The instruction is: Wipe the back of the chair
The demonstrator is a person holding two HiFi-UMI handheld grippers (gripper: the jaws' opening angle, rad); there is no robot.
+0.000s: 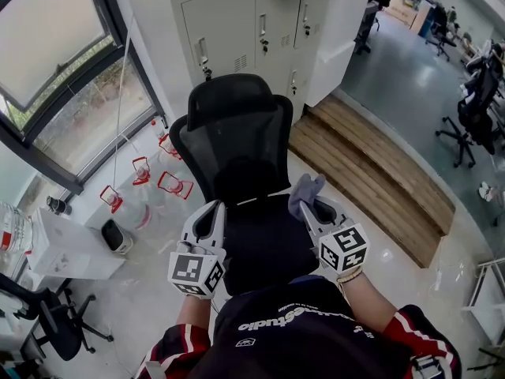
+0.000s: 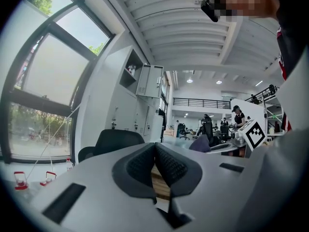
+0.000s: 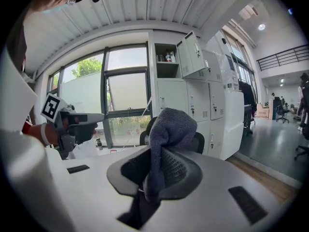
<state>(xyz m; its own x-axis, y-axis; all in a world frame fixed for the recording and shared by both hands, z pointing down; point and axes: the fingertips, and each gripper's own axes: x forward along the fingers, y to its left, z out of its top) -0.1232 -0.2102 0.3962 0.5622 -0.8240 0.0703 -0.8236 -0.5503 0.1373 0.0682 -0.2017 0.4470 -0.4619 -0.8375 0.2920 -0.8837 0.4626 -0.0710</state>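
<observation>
Jaws of the right gripper [image 3: 155,170] clamp a grey cloth [image 3: 170,127], those of the left gripper [image 2: 155,166] meet empty, both at six o'clock of the chair [image 1: 235,144]; the shirt lettering [image 1: 272,319] is unreadable.

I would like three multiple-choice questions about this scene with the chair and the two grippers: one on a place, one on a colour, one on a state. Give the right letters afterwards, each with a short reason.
1. Where does the chair stand?
A. Ahead of both grippers, in front of the white lockers
B. To the right of both grippers
C. Behind both grippers

2. What colour is the cloth in the right gripper?
A. Red
B. Grey
C. Yellow

3. In what state is the left gripper?
A. Wide open
B. Shut on the cloth
C. Shut, with nothing between its jaws

Answers:
1. A, since the head view shows the chair beyond both grippers, with the lockers behind it.
2. B, since the right gripper view shows a grey cloth bunched between its jaws.
3. C, since the left gripper view shows its pads meeting with nothing held between them.
</observation>
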